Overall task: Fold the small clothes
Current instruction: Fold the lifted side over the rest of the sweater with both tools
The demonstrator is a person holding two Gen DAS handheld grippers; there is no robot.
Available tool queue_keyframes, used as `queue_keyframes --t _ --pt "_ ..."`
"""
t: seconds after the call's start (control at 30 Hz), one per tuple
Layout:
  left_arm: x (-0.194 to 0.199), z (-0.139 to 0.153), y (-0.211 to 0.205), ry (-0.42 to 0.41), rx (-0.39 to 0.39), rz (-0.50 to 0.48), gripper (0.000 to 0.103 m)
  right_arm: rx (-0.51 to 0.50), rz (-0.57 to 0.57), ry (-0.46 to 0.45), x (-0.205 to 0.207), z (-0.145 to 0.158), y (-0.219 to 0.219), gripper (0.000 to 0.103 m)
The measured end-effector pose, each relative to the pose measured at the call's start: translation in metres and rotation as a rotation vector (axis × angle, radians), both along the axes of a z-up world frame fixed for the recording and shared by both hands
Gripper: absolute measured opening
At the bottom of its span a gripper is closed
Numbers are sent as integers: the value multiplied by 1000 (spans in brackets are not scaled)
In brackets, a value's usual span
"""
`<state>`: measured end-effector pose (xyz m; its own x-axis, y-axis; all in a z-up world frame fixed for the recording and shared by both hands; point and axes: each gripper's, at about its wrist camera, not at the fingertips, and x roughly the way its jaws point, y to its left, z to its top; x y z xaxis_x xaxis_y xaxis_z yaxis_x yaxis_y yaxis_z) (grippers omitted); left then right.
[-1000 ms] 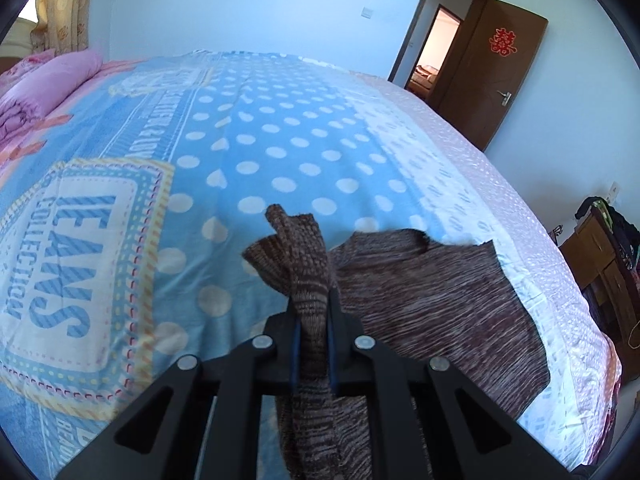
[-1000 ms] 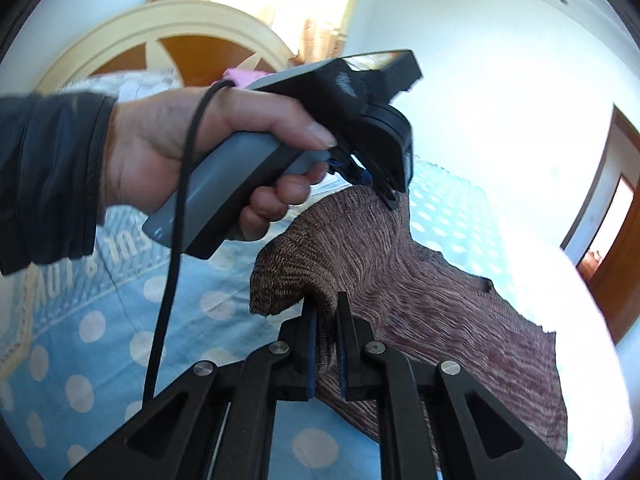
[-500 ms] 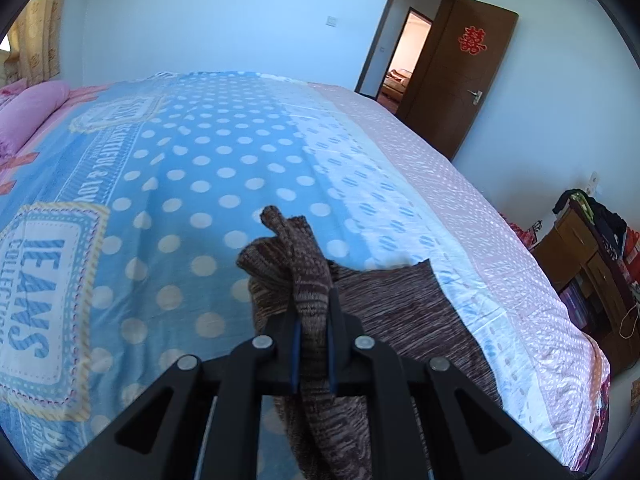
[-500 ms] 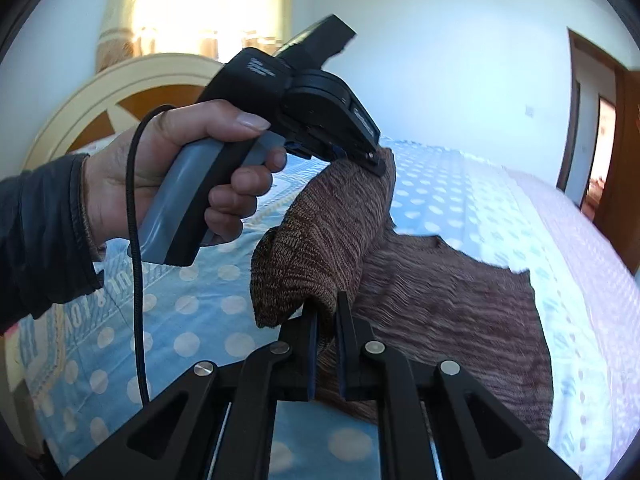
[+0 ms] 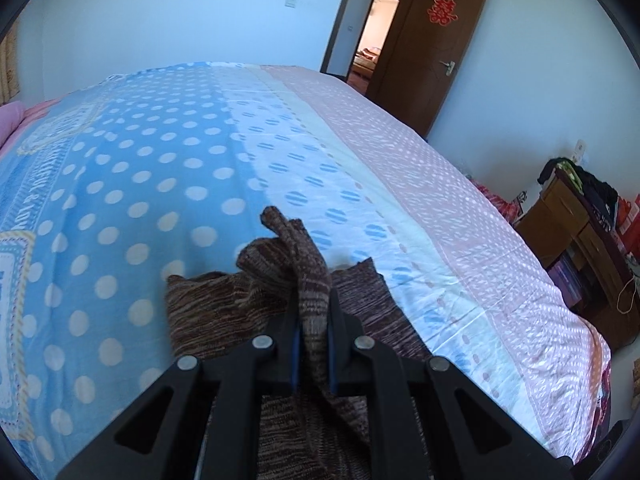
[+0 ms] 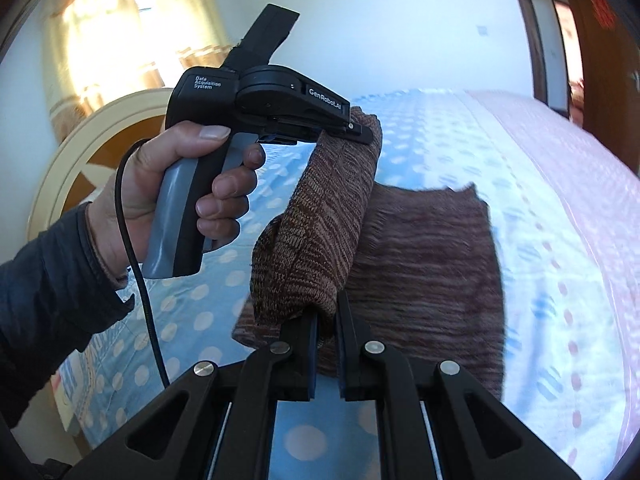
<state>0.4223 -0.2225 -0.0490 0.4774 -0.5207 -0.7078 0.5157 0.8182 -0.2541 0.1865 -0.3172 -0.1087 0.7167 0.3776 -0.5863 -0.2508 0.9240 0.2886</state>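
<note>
**Knit edge lifted, fold in progress**

Clamped between the jaws of the left gripper (image 5: 313, 336): a bunched edge of the brown marled knitted garment (image 5: 224, 312), soft and limp, drooping from the pads; likewise pinched in the right gripper (image 6: 327, 328), a neighbouring stretch of the same edge (image 6: 316, 240); both tools closed tight on cloth, nothing else between the pads. Rest of the garment lying flat on the blue polka-dot bedsheet (image 5: 132, 184), near the side of the bed where blue gives way to a pale pink dotted strip (image 5: 420, 168).

Handling, as a judgement: light, stretchy, no stiffness at all; likely to sag and crease between the two grips unless kept taut; not slippery, the ribbed knit giving good purchase; best taken at the corners or along a hem, as here, not mid-panel.

Seen only from the right wrist: the left gripper (image 6: 362, 130) from the side, a hand (image 6: 176, 184) round its grey handle, a dark sleeve (image 6: 44, 292), a black cable (image 6: 140, 280), a cream headboard (image 6: 76, 156), and the raised fold hanging as a thick roll above the flat part. Seen only from the left wrist: an open brown wooden door (image 5: 436, 48) and a cluttered wooden cabinet (image 5: 576, 236).
</note>
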Motion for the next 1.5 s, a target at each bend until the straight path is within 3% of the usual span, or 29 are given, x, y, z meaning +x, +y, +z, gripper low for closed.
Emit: queue_keyframes --t 0.33,0.4,0.5,0.57,0.63,0.7,0.73,0.8,0.9,1.03,1.1,1.17,1.2,1.27,1.33,1.37,1.5 --pt "-6 -46 -75 -26 135 -74 11 154 -142 157 5 -44 -62 7" --pt "-8 -52 -84 -35 169 -53 16 204 -162 204 8 -53 -73 7" --pt "-15 -46 -82 -38 143 -36 28 206 -175 221 5 -59 -80 7" --pt "-27 -36 -74 -80 129 -33 42 215 -181 230 1 -59 -84 7" --pt "-38 -29 -60 -120 130 -18 53 223 -201 224 -5 -58 -89 8" --pt "-48 -26 -41 -155 132 4 55 204 -237 212 -13 -54 -95 11" --pt "-55 -28 -30 -178 161 23 58 158 -266 180 -19 -48 -94 14" --pt "-63 -36 -14 -199 208 46 59 73 -325 114 -27 -37 -93 30" --pt "-77 -53 13 -208 240 81 64 9 -374 -9 -33 -14 -89 37" --pt "-90 -78 32 -189 207 104 69 -60 -247 -50 2 4 -62 37" --pt "-92 -82 36 -186 178 126 72 -126 -203 -9 35 4 -49 37" --pt "-92 -82 36 -177 160 126 78 -118 -217 65 72 -5 -51 37" --pt "-92 -82 35 -181 159 127 80 -125 -238 104 91 -12 -53 32" --pt "-96 -83 38 -184 147 126 88 -146 -292 170 114 -30 -67 6" --pt "-98 -85 41 -171 131 114 94 -60 -325 247 116 -47 -88 6" --pt "-98 -85 42 -170 124 111 95 -40 -335 237 109 -48 -93 6" --pt "-100 -90 39 -159 140 85 98 -123 -328 204 94 -38 -86 7"
